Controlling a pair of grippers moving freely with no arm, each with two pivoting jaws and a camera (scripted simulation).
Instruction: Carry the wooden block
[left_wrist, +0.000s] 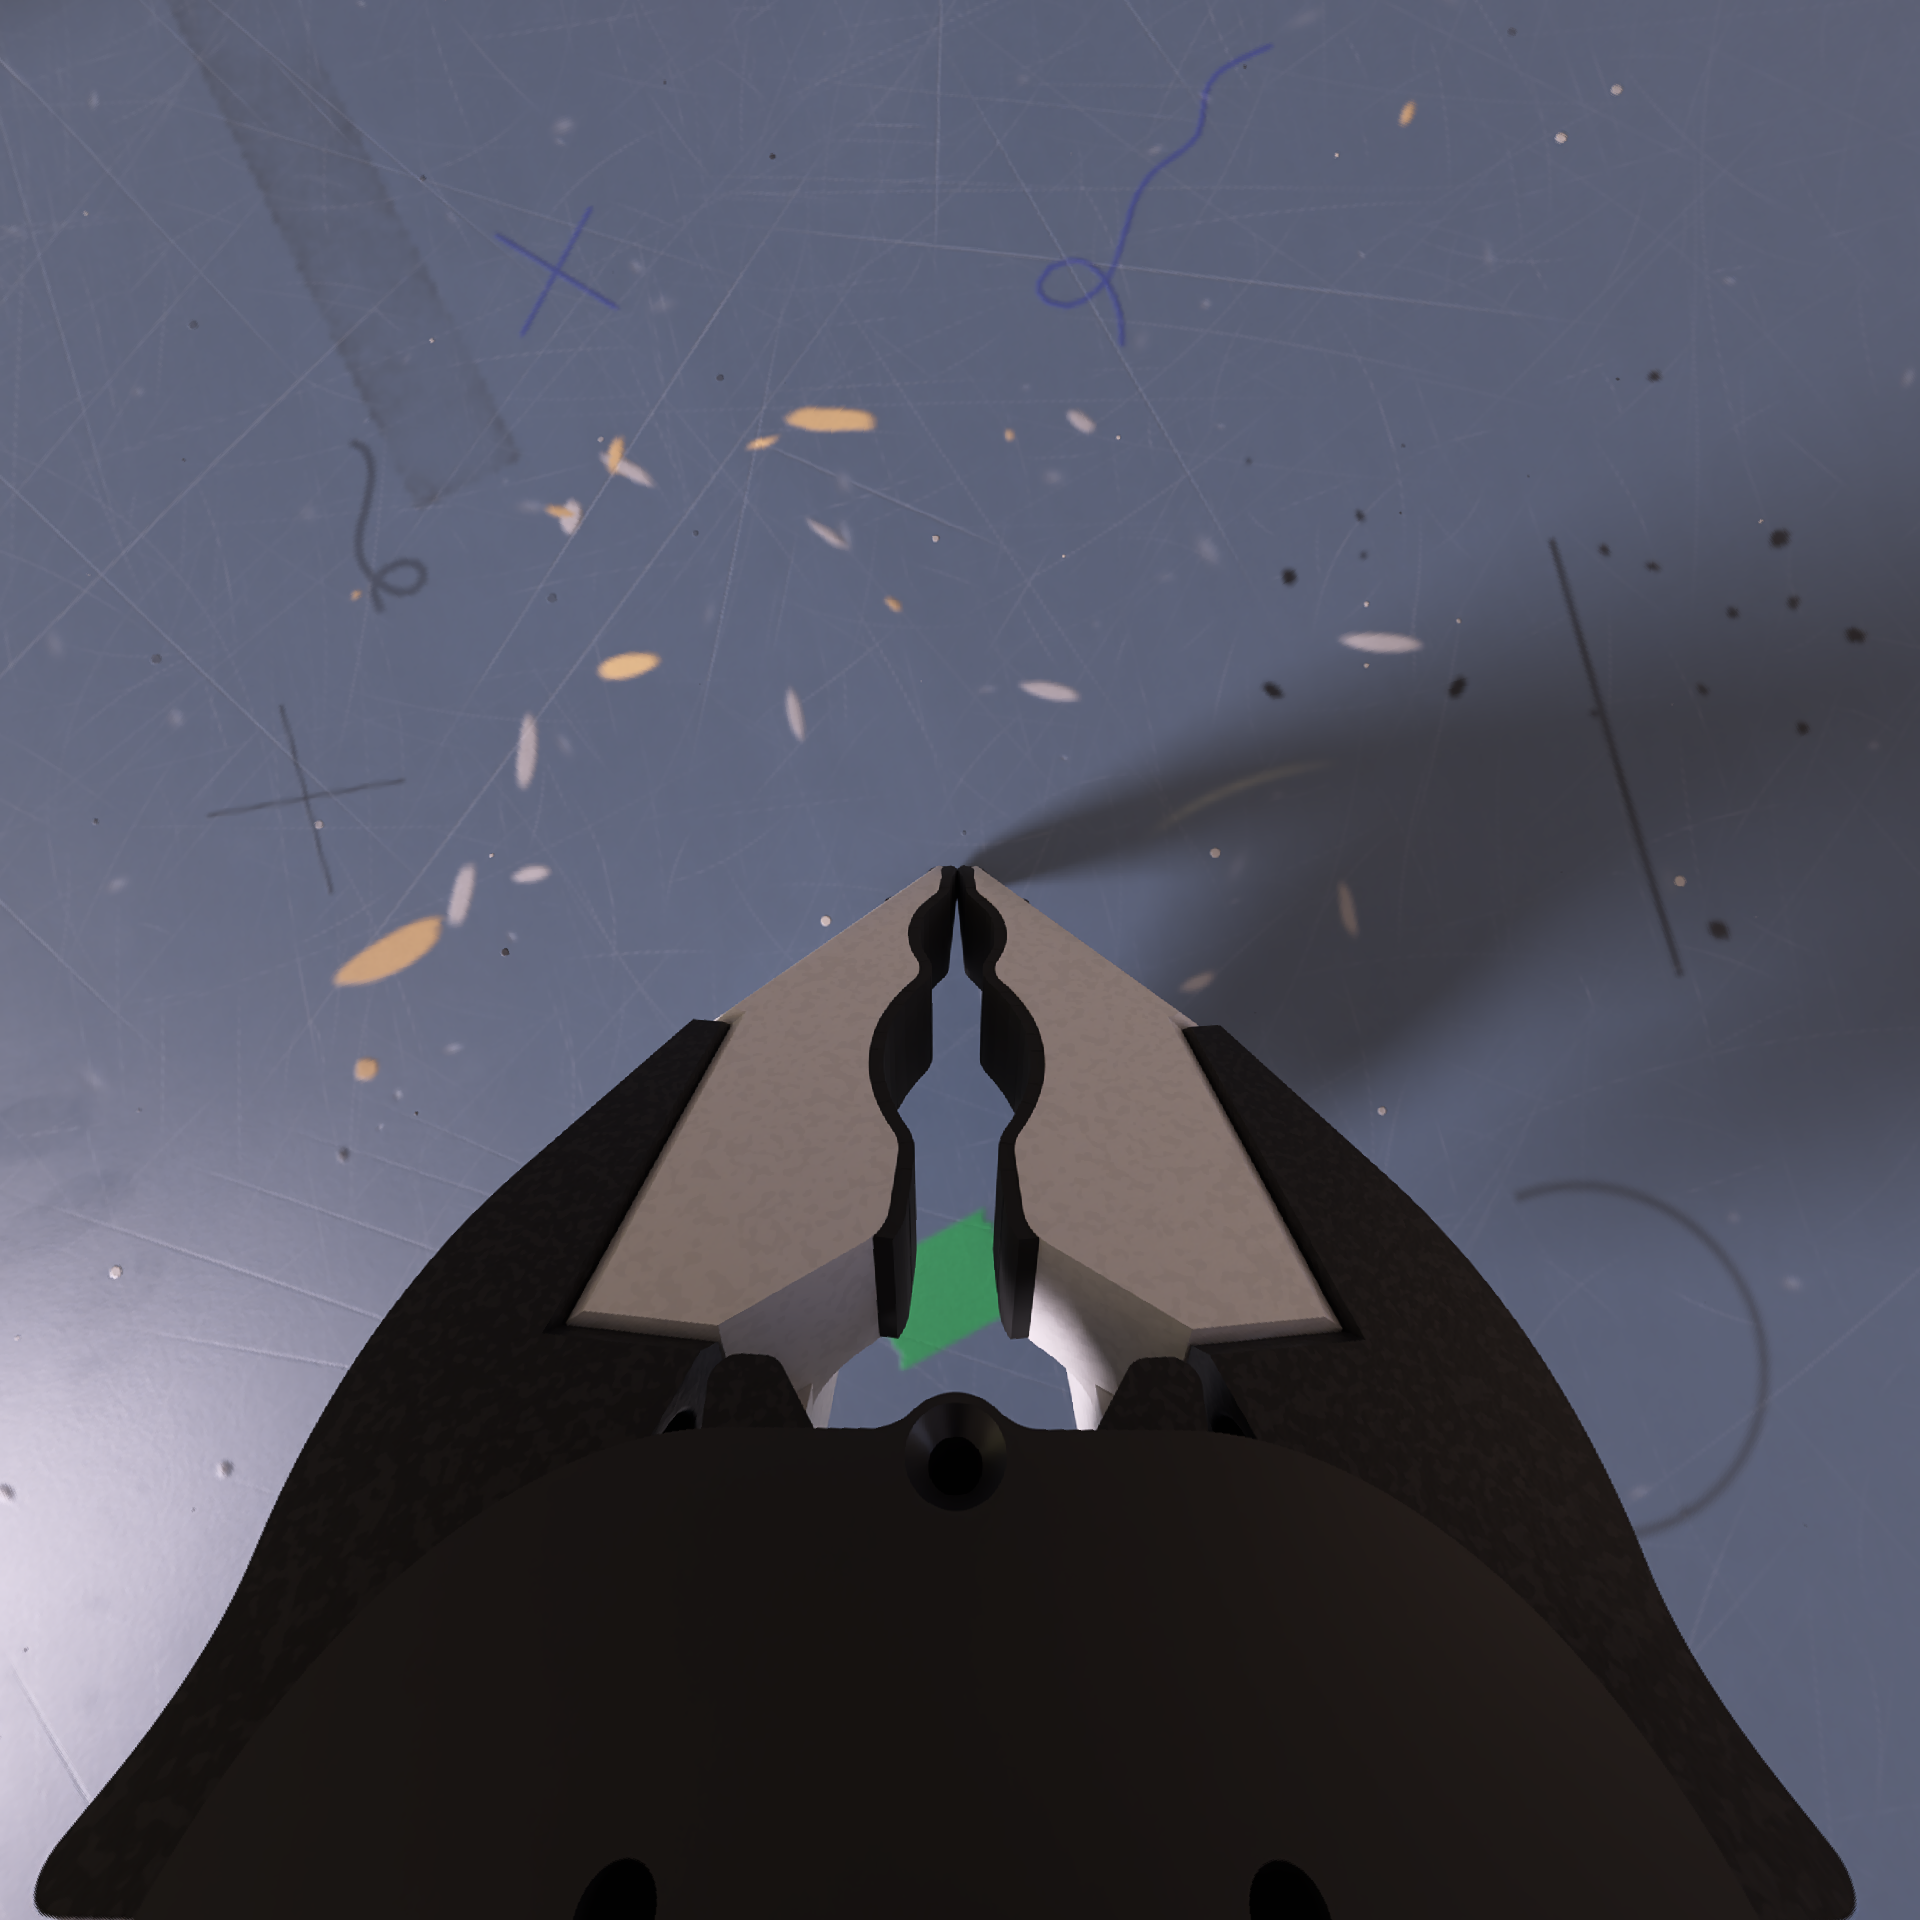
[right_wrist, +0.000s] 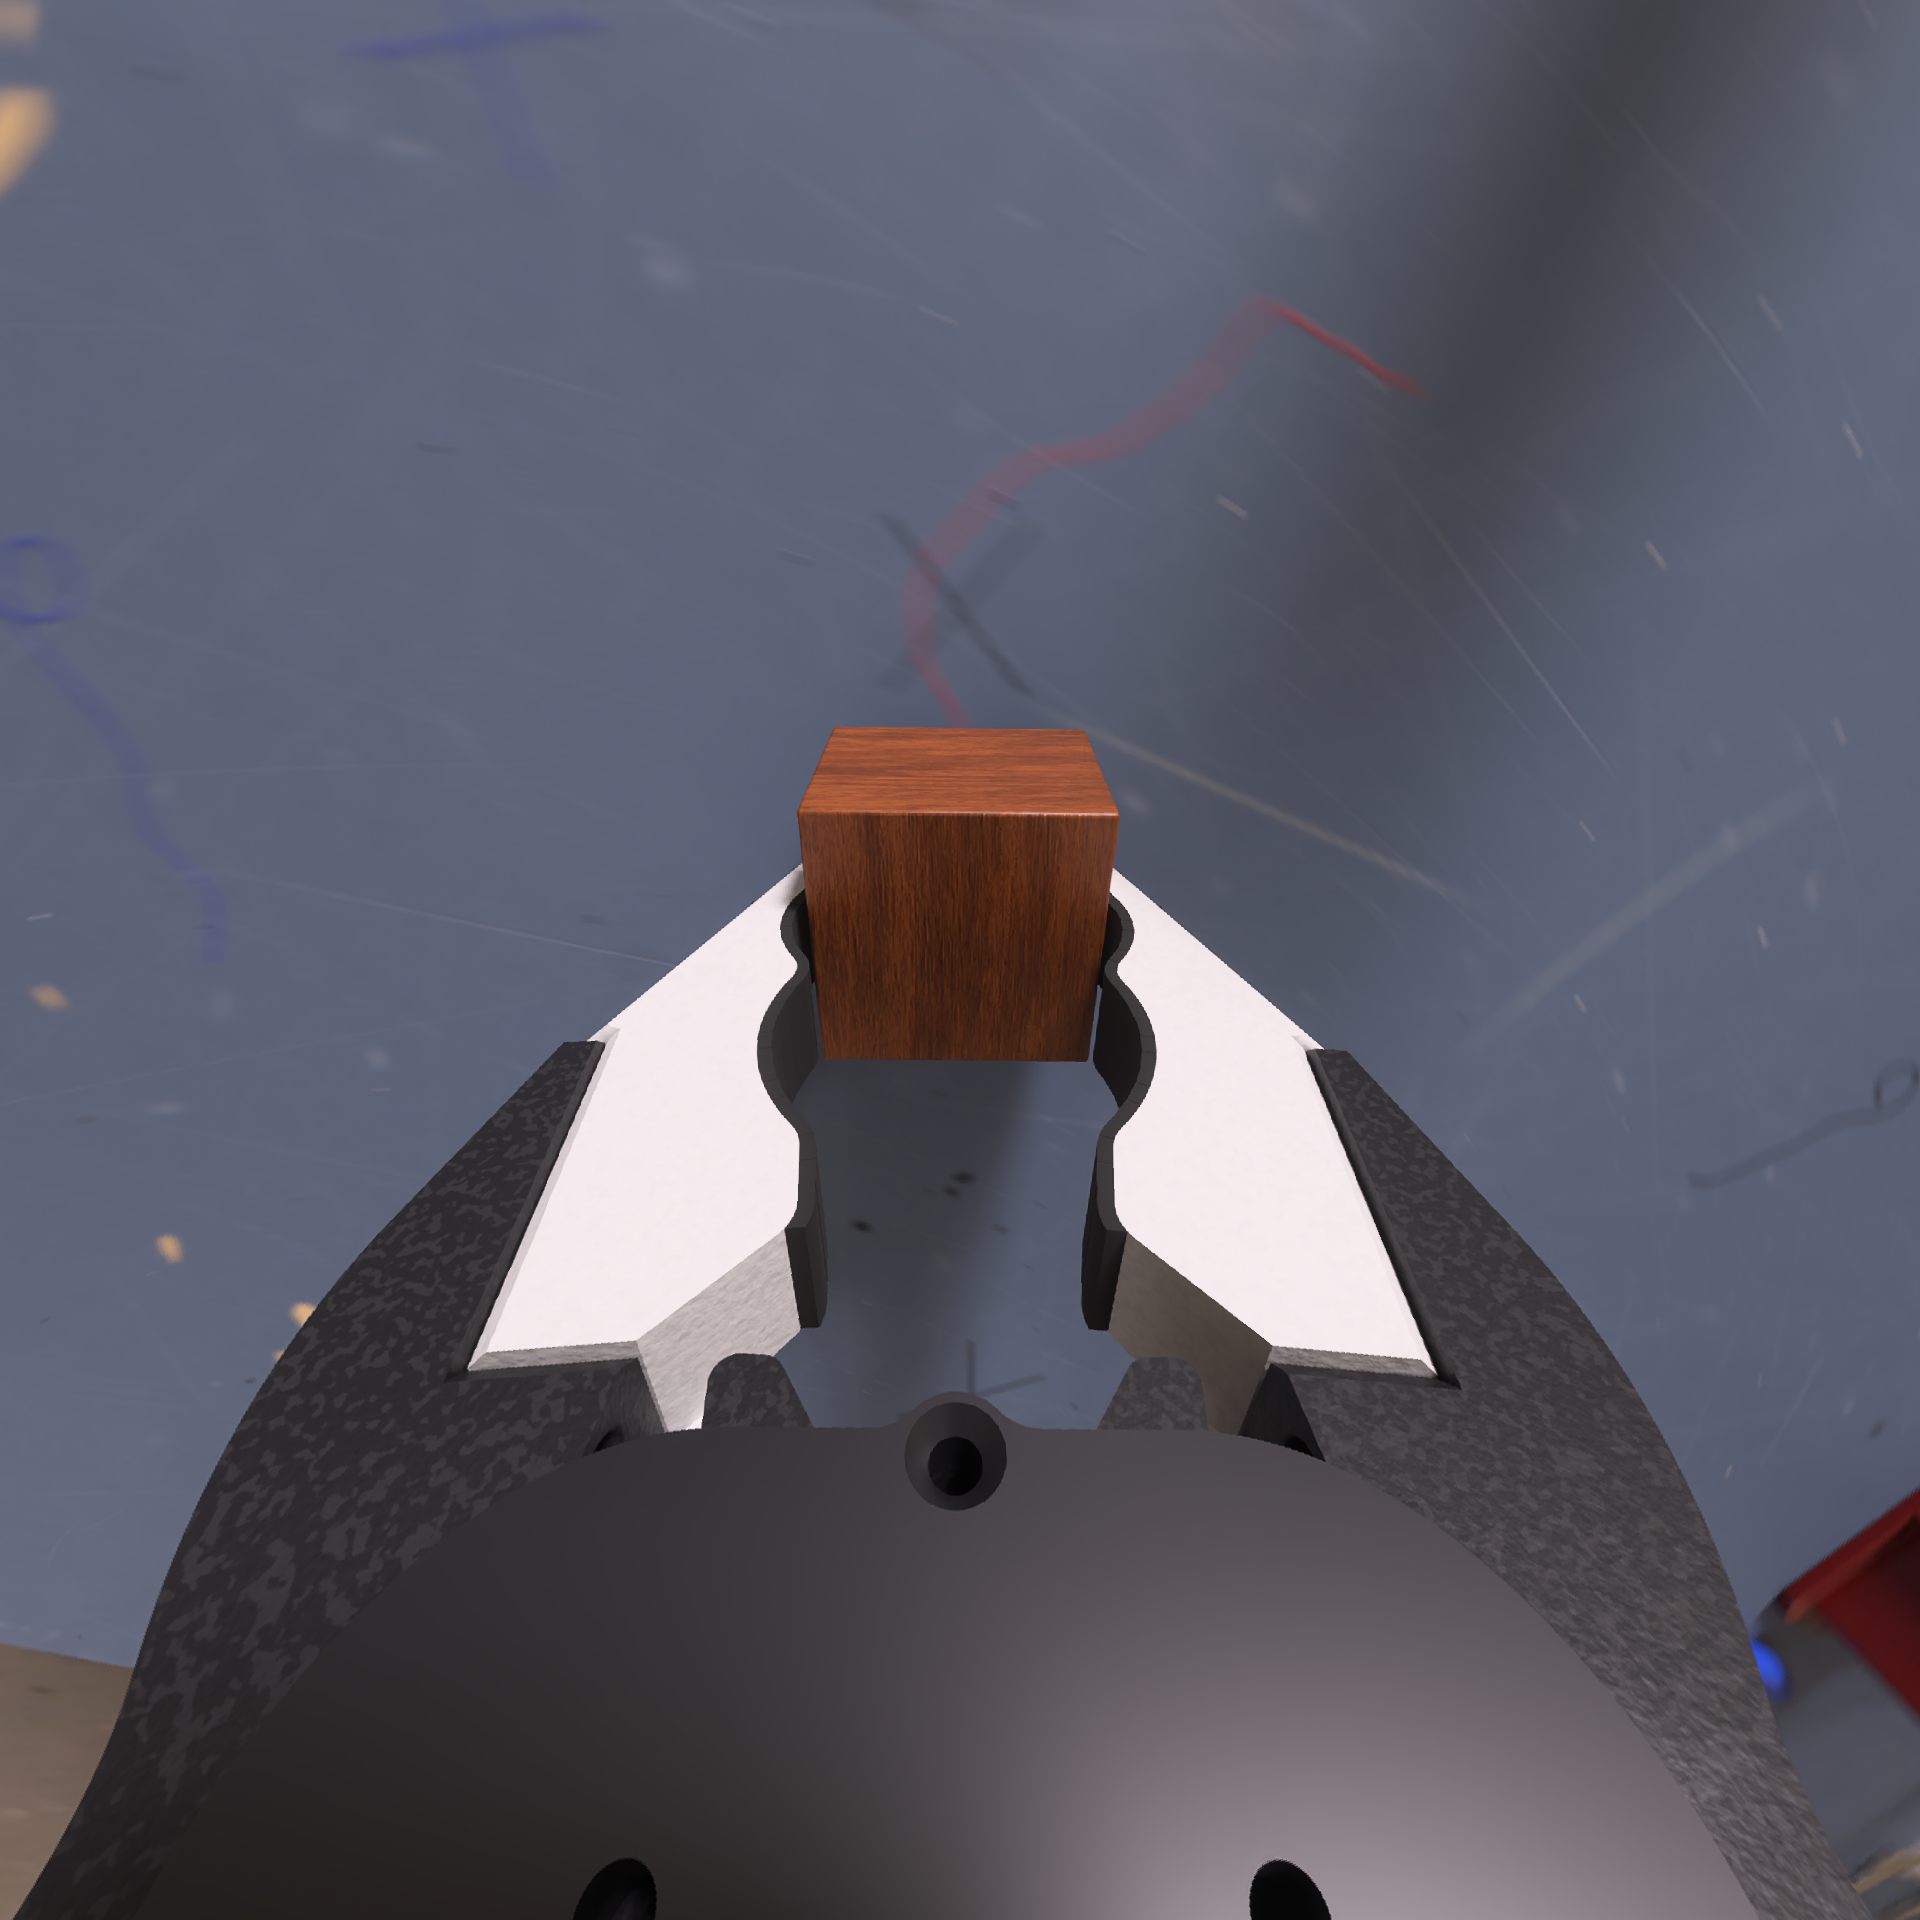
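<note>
The wooden block (right_wrist: 956, 894) is a reddish-brown cube. In the right wrist view it sits between the tips of my right gripper (right_wrist: 956, 883), whose jaws press on its left and right faces. The block hangs above the grey-blue table surface (right_wrist: 416, 416), with its shadow below it. In the left wrist view my left gripper (left_wrist: 957, 875) is shut with its tips together and holds nothing. It points down at the table (left_wrist: 1143, 520). The block does not show in the left wrist view.
A green patch (left_wrist: 951, 1288) shows on the table through the gap behind my left gripper's pads. A red object (right_wrist: 1860, 1600) sits at the lower right edge of the right wrist view. A tan surface (right_wrist: 52, 1704) shows at the lower left. The table bears scribbles, flecks and scratches.
</note>
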